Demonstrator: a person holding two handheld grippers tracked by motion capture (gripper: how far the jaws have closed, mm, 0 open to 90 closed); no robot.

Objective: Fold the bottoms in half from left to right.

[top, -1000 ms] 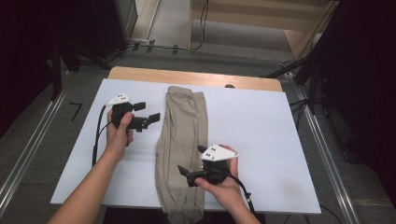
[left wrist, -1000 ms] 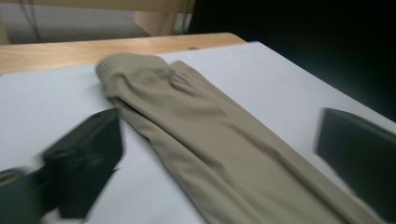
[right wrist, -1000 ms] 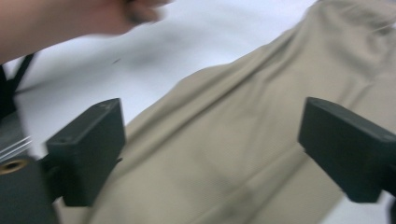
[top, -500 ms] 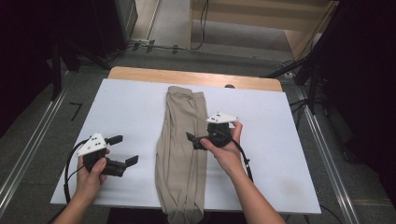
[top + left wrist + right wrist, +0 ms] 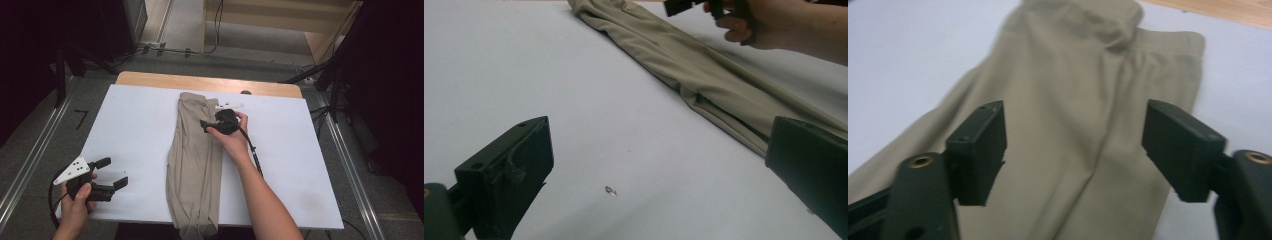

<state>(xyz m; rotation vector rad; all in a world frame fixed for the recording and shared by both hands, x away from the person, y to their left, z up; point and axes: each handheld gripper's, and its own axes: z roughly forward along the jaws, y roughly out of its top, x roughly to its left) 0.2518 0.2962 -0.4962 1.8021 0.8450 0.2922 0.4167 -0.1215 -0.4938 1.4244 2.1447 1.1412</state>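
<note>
While both grippers stand open, the folded trousers (image 5: 196, 160) lie lengthwise down the middle of the desk (image 5: 130, 130).
Left gripper (image 5: 111, 175) sits near the desk's front left corner, fingers (image 5: 509, 170) spread over bare surface; right gripper (image 5: 206, 125) hovers above the trousers' waist end, its fingers (image 5: 979, 145) having just narrowed, pressing nothing.

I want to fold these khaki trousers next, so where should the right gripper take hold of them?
Grip the waistband end of the trousers at its right edge, coming in from the right side. They lie flat and lengthwise, waist at the far end, and the right gripper already hovers there, jaws apart over the cloth.
</note>
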